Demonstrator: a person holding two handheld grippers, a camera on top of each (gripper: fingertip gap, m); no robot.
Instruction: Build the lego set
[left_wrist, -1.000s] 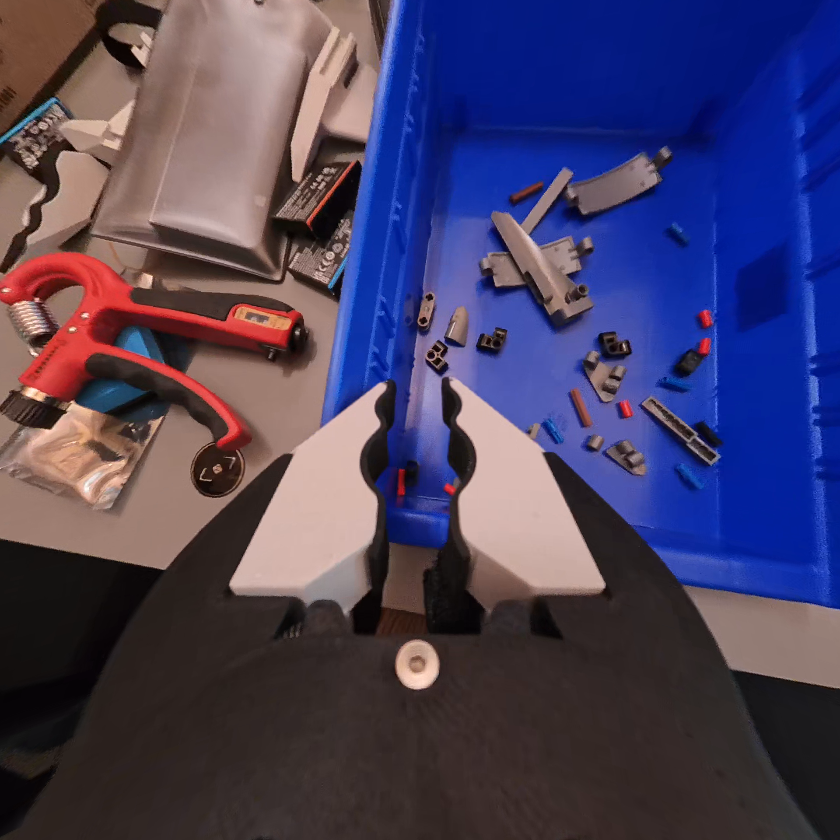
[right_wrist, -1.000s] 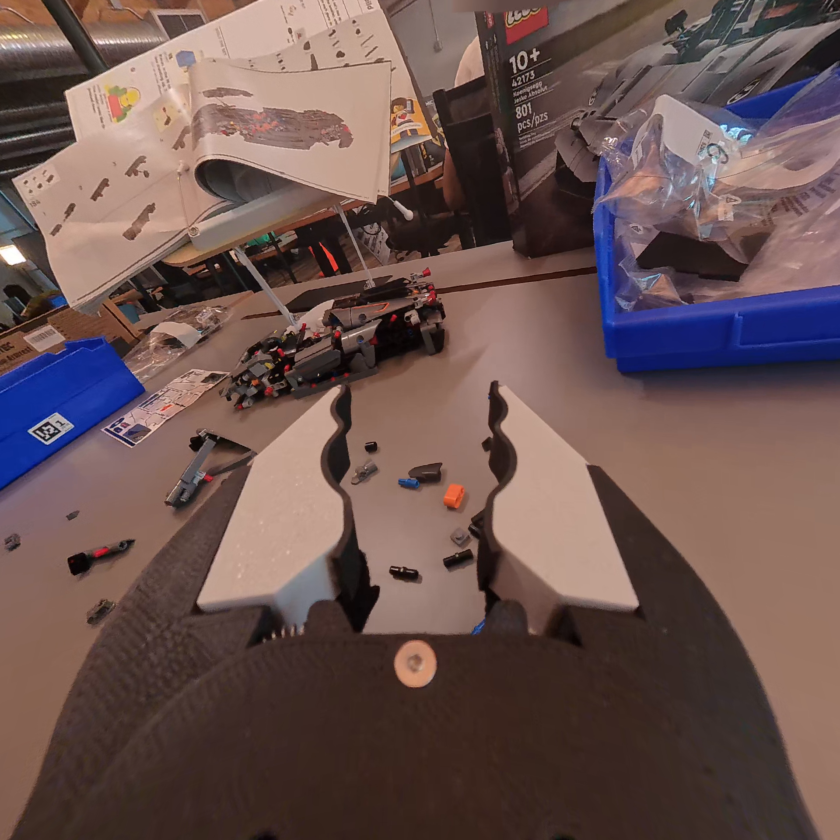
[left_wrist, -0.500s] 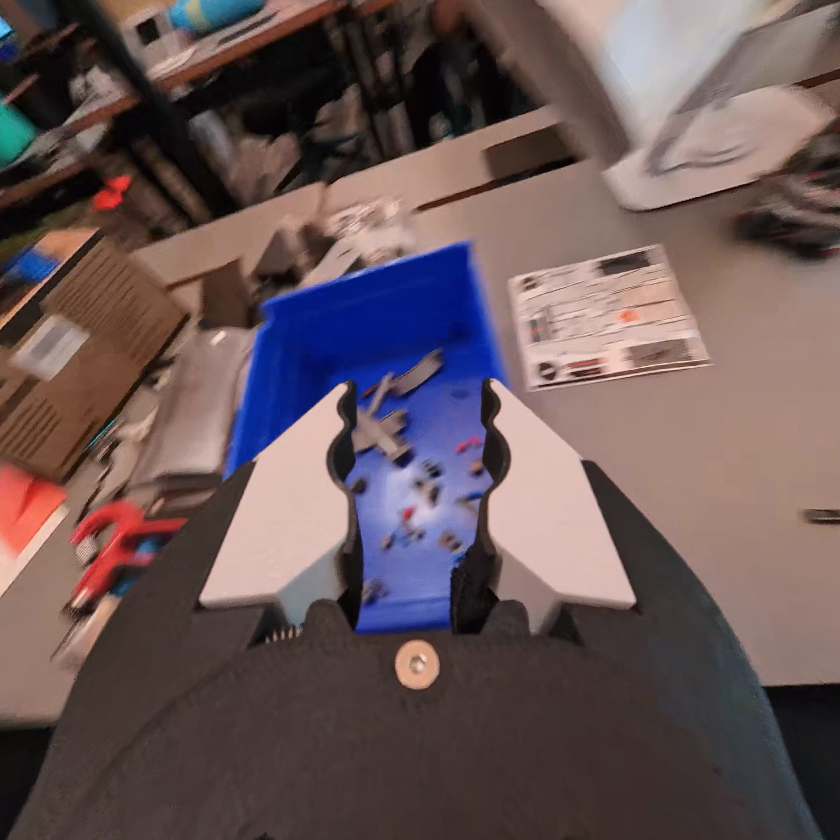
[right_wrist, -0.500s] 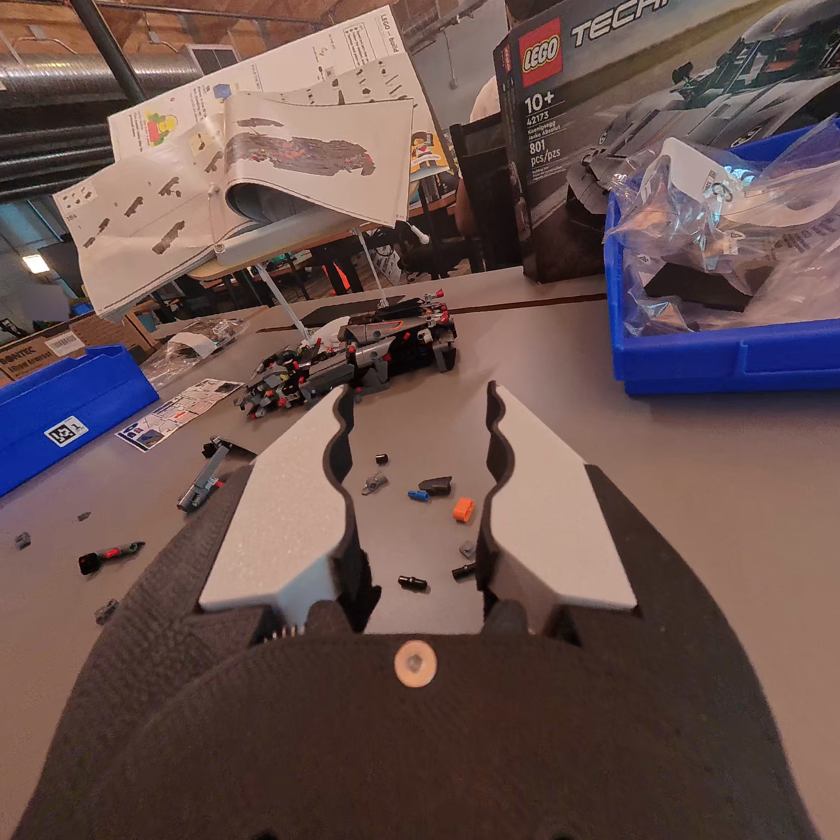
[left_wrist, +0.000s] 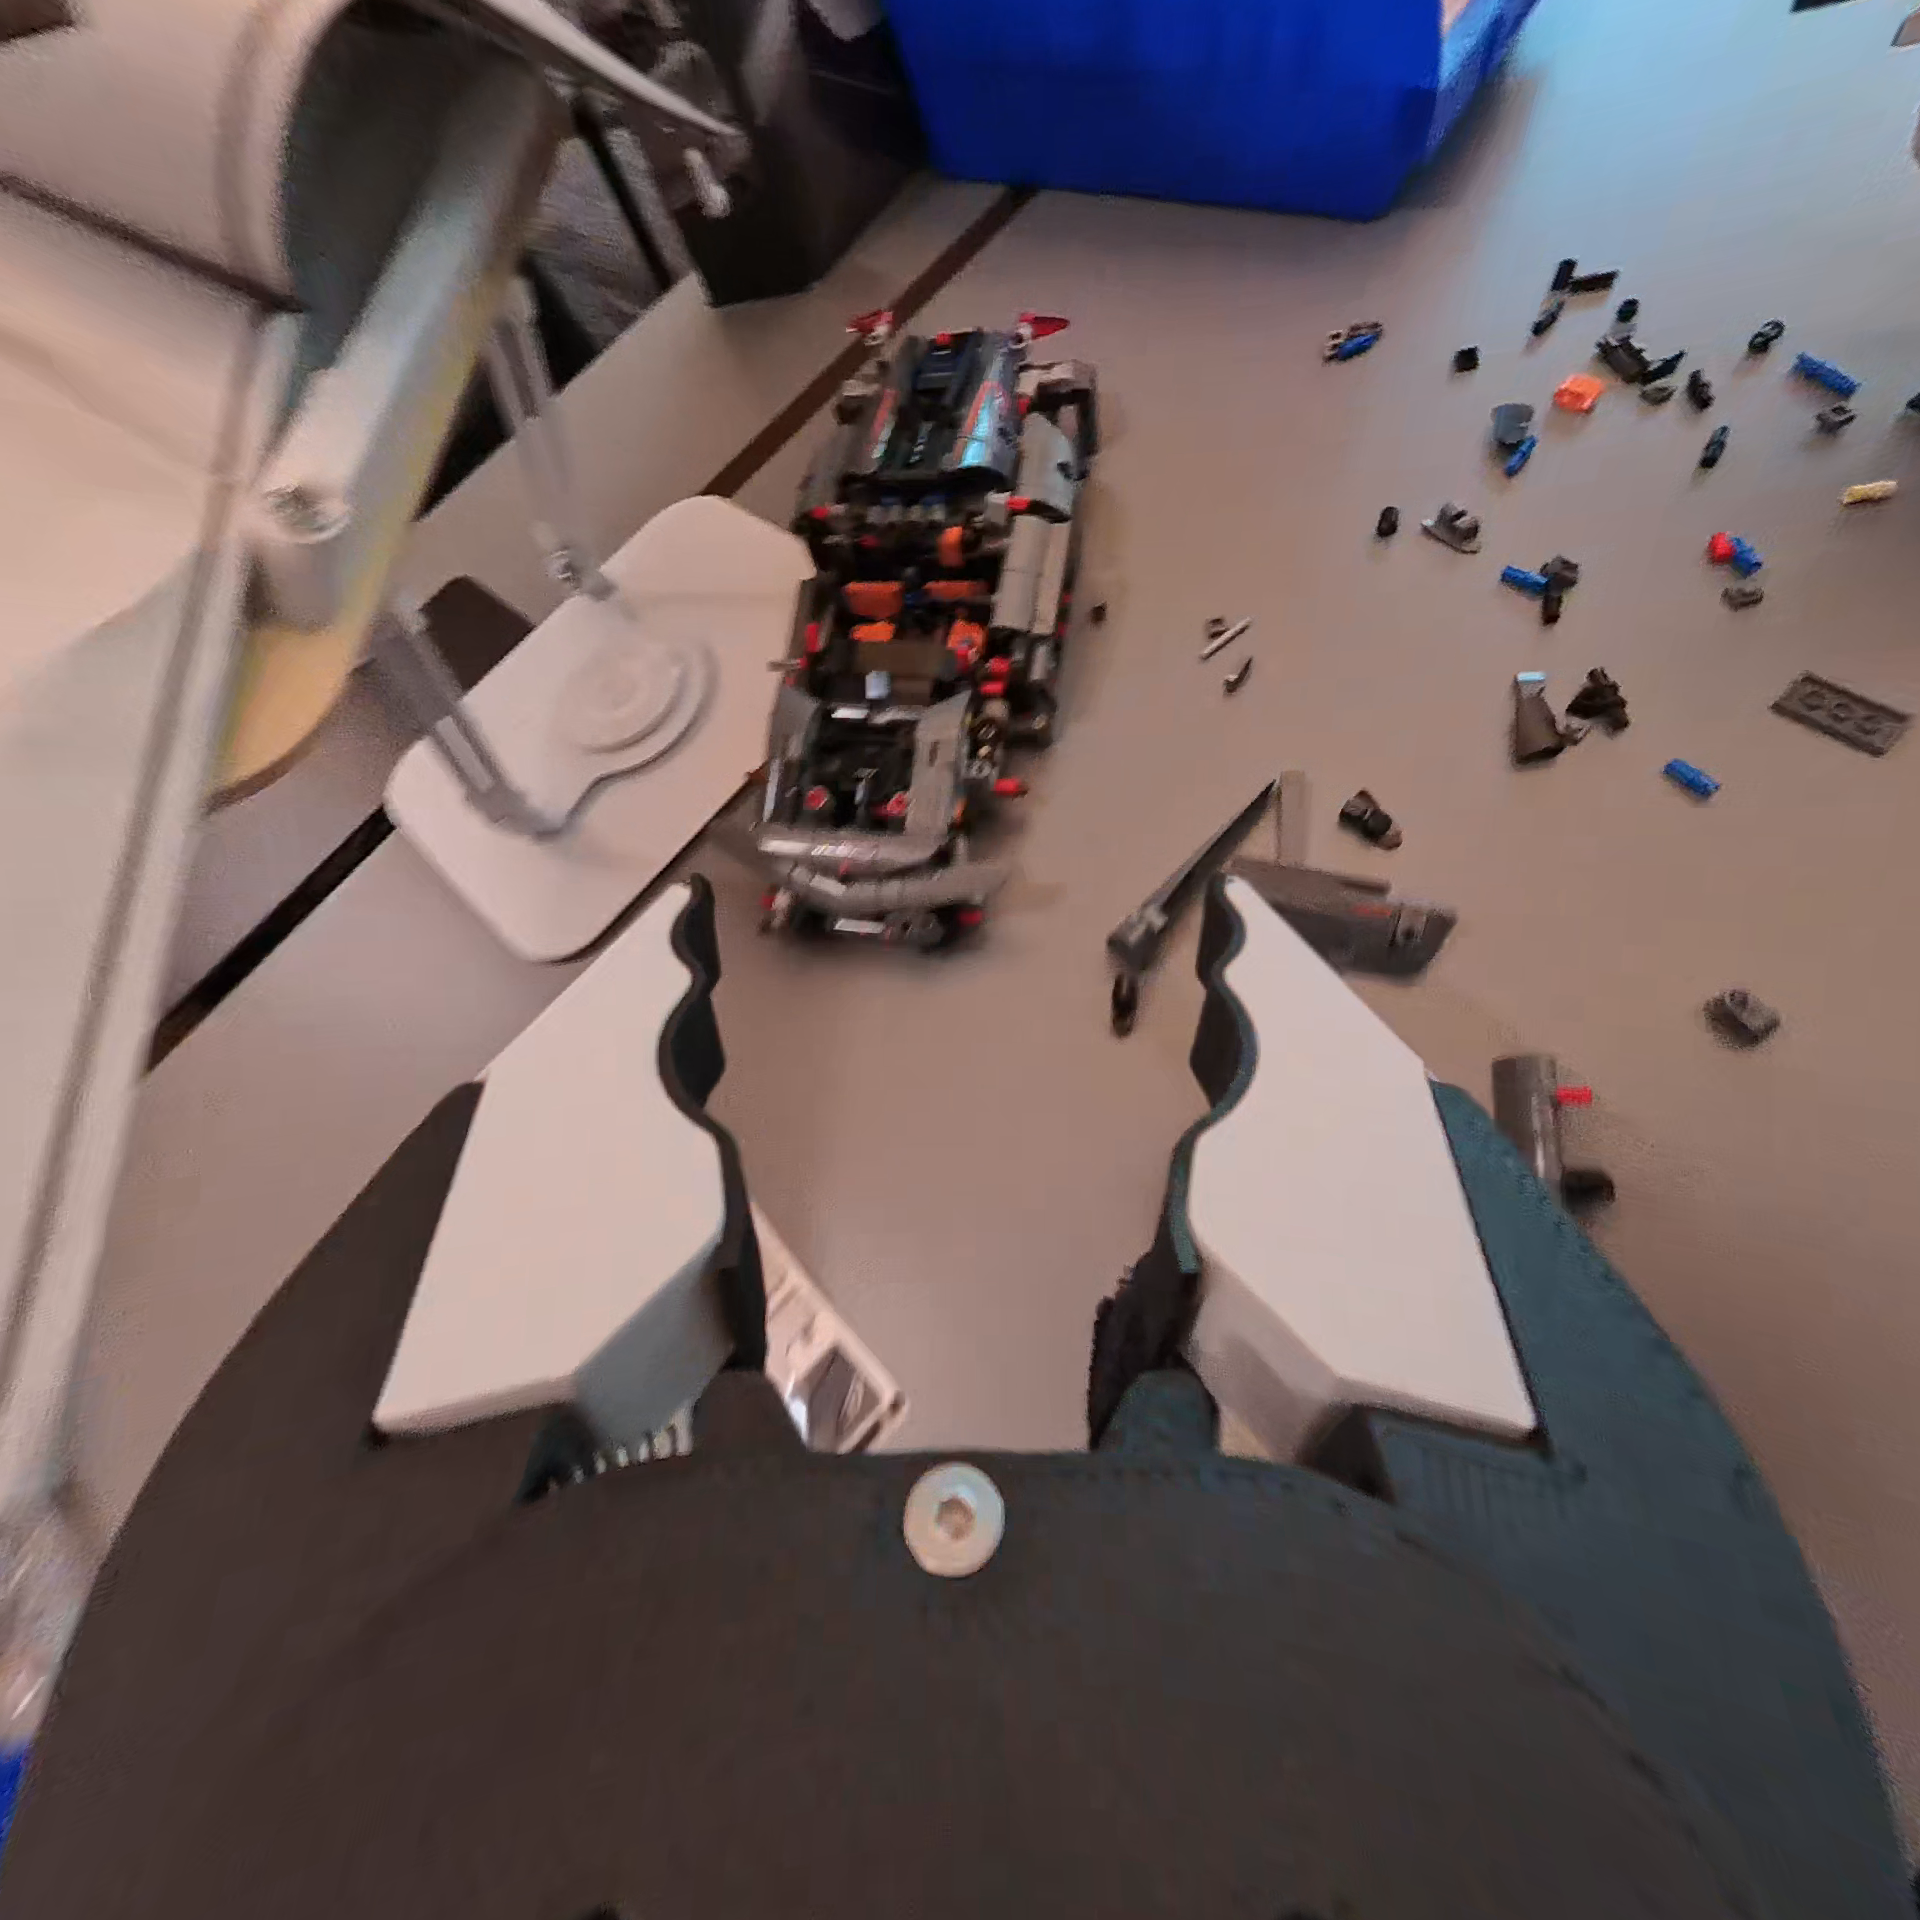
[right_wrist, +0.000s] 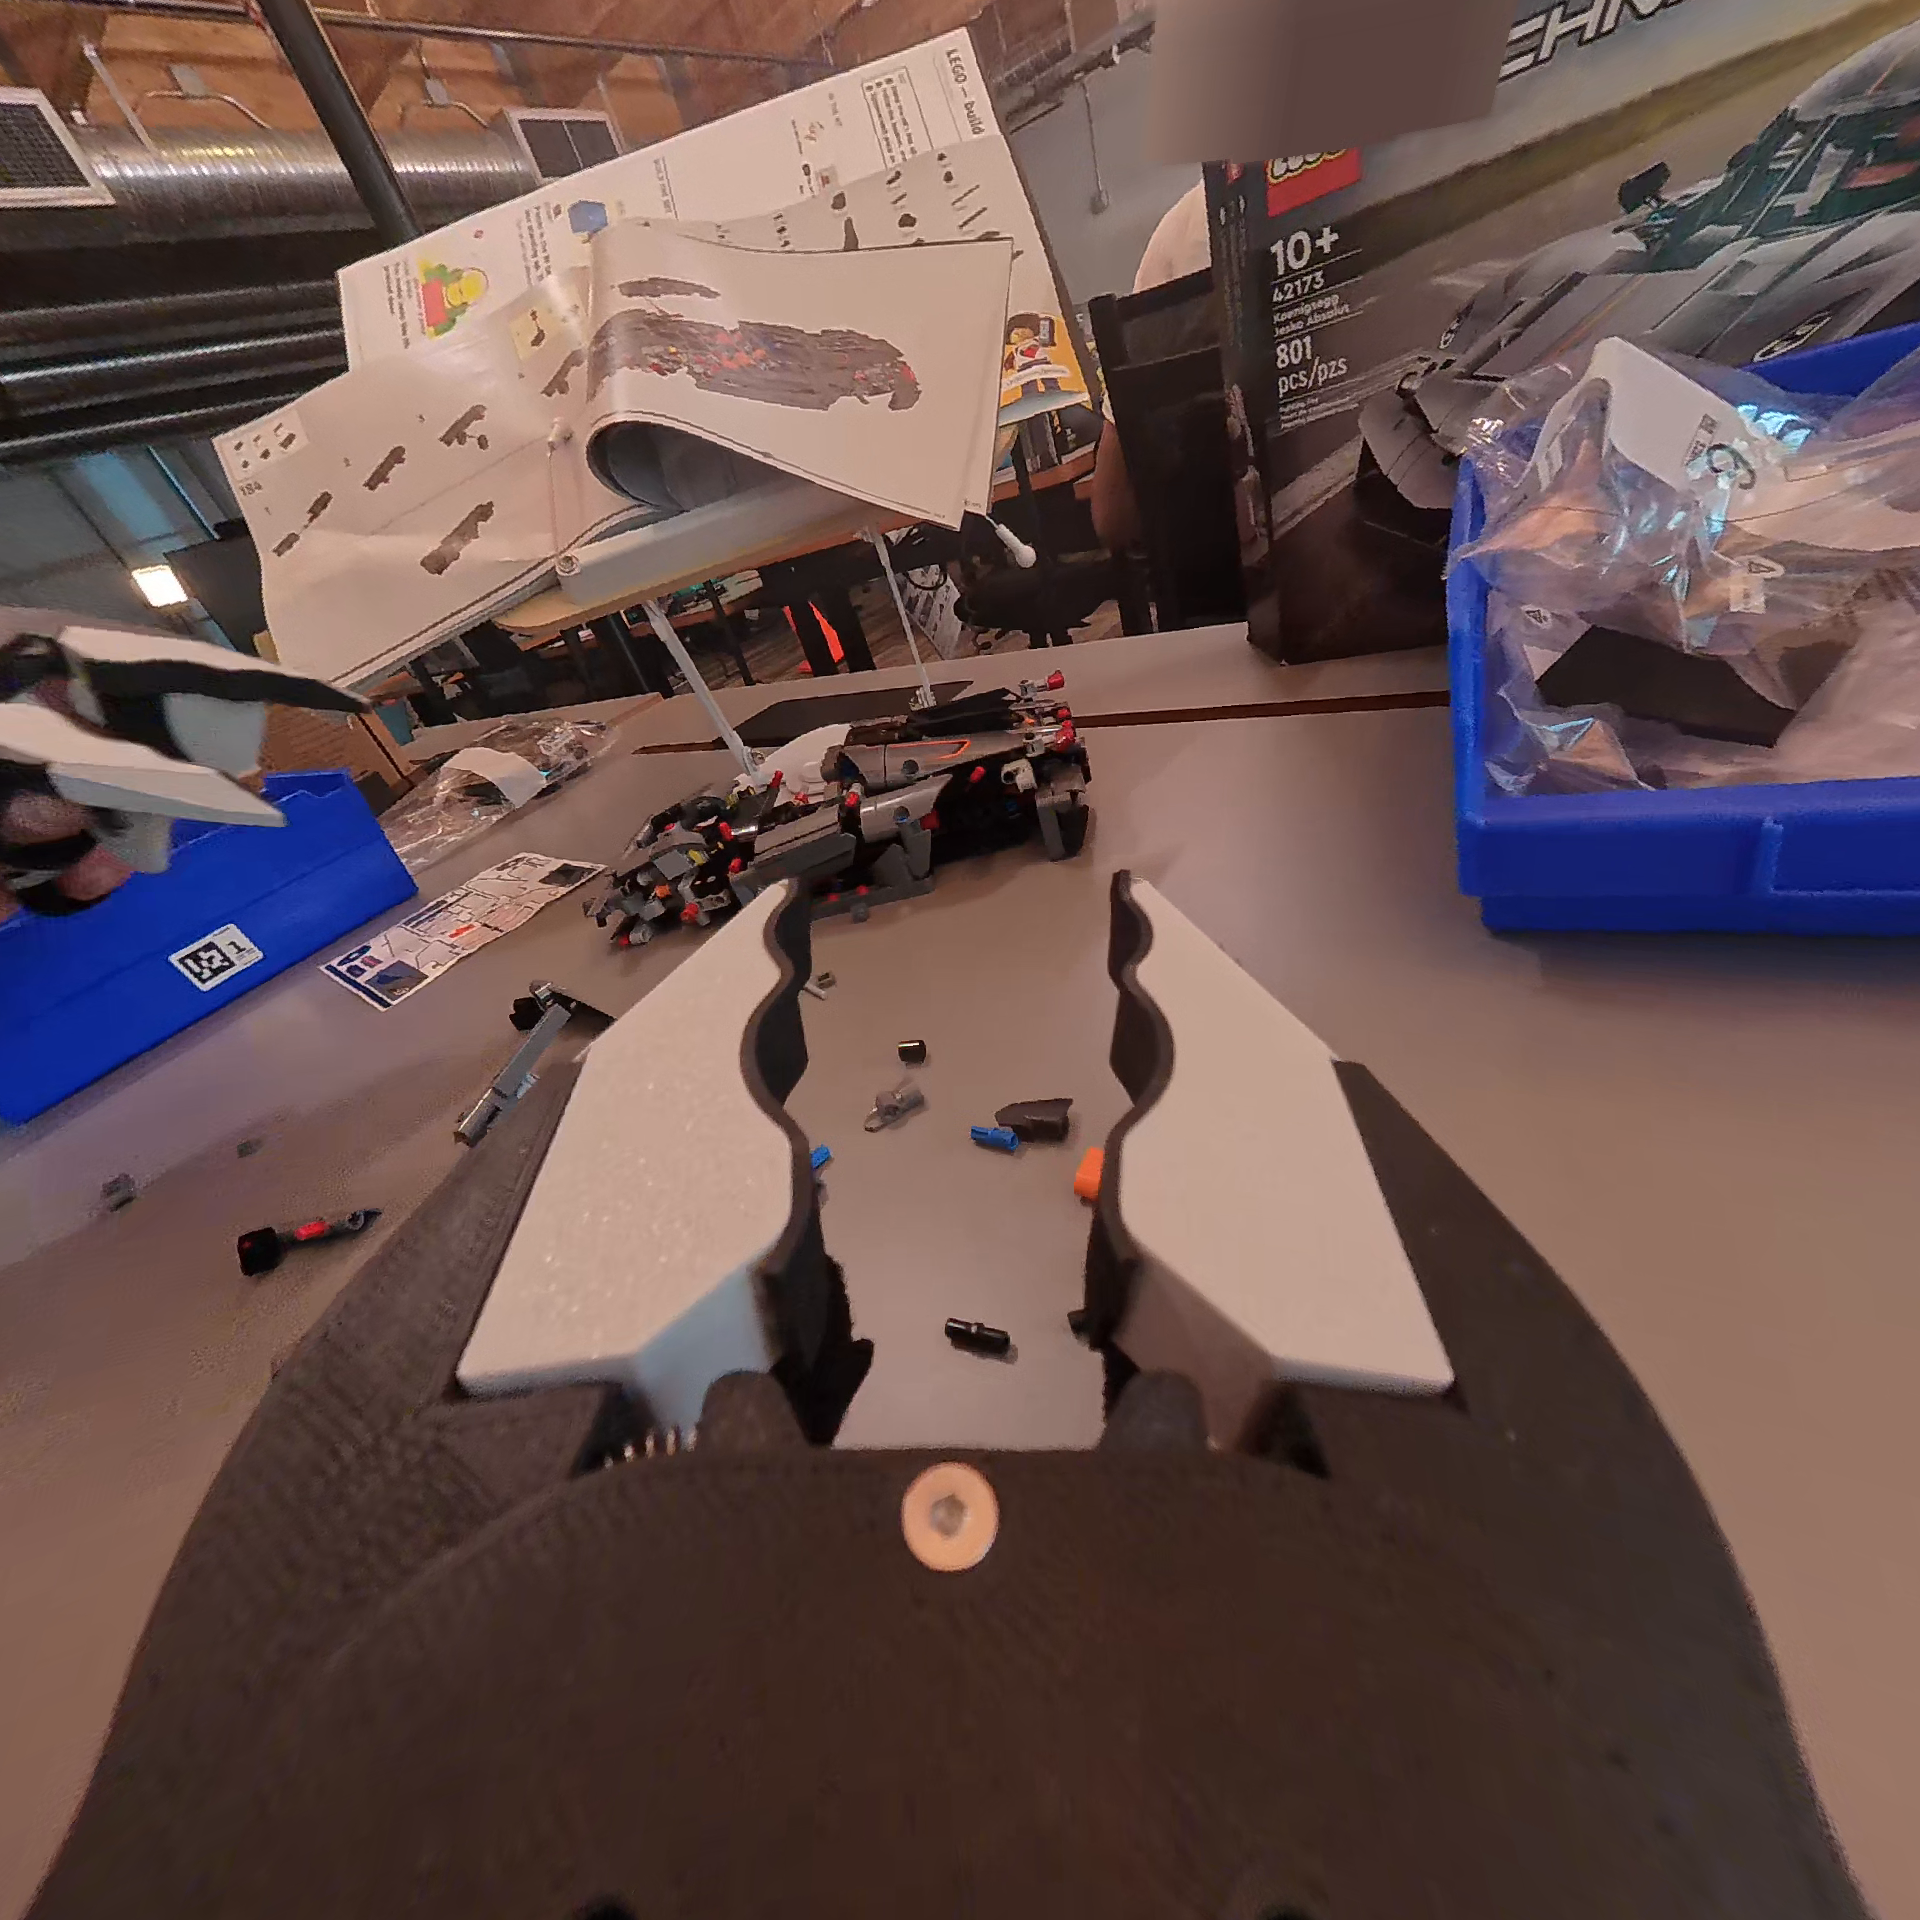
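While both grippers' fingers gape empty, bare table (left_wrist: 935, 1091) separates left gripper (left_wrist: 951, 925) from car model (left_wrist: 925, 644).

Bare grey table (left_wrist: 935, 1091) lies open between the left gripper (left_wrist: 951, 925) and the half-built car model (left_wrist: 925, 644), a free lane straight ahead. To its left the white stand base (left_wrist: 582, 727) and its slanted rods block the way, with the open instruction booklet (right_wrist: 644, 395) overhanging. Rightward, a long grey beam (left_wrist: 1195, 873) and scattered small pieces (left_wrist: 1558, 582) clutter the surface. A blue bin of bags (right_wrist: 1662, 852) walls the right side.
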